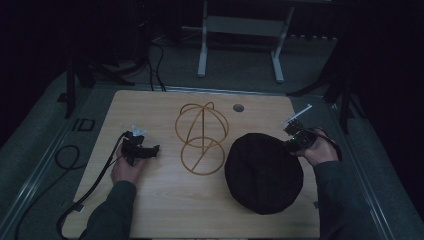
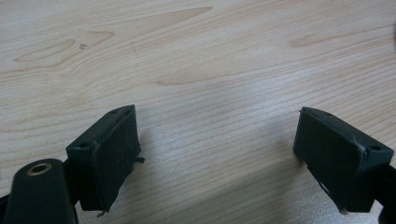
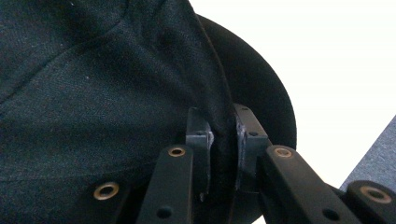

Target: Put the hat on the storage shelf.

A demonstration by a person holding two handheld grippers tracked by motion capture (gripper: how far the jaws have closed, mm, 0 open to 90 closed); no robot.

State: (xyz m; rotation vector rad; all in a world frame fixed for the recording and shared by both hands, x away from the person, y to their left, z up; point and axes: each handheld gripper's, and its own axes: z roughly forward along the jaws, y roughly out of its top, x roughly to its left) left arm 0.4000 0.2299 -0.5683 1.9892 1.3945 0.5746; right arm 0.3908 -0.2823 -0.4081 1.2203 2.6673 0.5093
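Observation:
A black fabric hat (image 1: 263, 172) lies on the right half of the wooden table (image 1: 150, 200). My right gripper (image 1: 292, 143) is at its right rim. In the right gripper view its jaws pinch a fold of the hat's cloth (image 3: 93, 93), so the right gripper (image 3: 223, 140) is shut on the hat. A gold wire stand (image 1: 201, 137) made of rings stands at the table's middle. My left gripper (image 1: 152, 150) rests low on the table to the left of the stand. In the left gripper view the left gripper (image 2: 217, 140) is open over bare wood, nothing between its pads (image 2: 114, 154).
A round cable hole (image 1: 238, 107) sits in the table's far edge behind the stand. A black cable (image 1: 85, 190) trails from the left gripper off the table's left side. A white table frame (image 1: 240, 40) stands on the floor beyond.

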